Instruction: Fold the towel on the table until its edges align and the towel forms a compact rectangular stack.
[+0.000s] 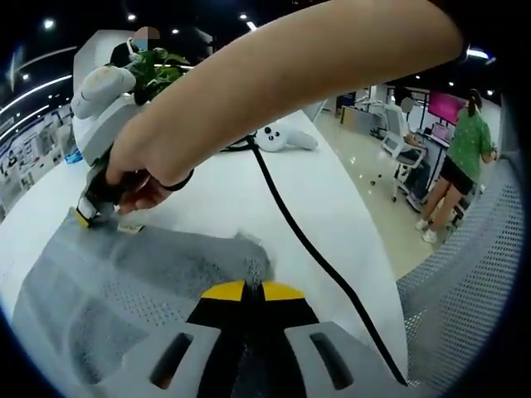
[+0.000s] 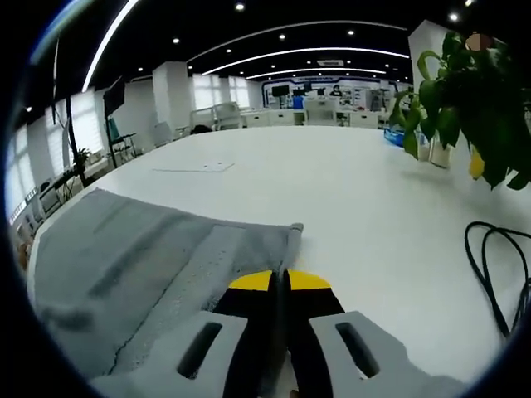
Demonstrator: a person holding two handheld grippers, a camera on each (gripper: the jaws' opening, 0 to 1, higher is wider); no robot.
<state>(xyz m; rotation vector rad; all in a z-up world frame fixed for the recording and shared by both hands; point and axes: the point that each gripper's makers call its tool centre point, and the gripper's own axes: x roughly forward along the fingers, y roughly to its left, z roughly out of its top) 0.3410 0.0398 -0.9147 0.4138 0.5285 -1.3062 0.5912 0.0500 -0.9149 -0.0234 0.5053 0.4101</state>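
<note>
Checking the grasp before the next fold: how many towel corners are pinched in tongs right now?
2. The left tongs are shut on one corner of the grey towel; the right tongs are shut on another, at the far end. Other corners are out of sight.

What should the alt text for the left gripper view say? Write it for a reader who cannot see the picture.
The left gripper, yellow-tipped jaws shut on the grey towel, holds its edge on a white table. Across the towel, the right gripper in a person's hand meets the far corner; a black cable trails alongside.
</note>
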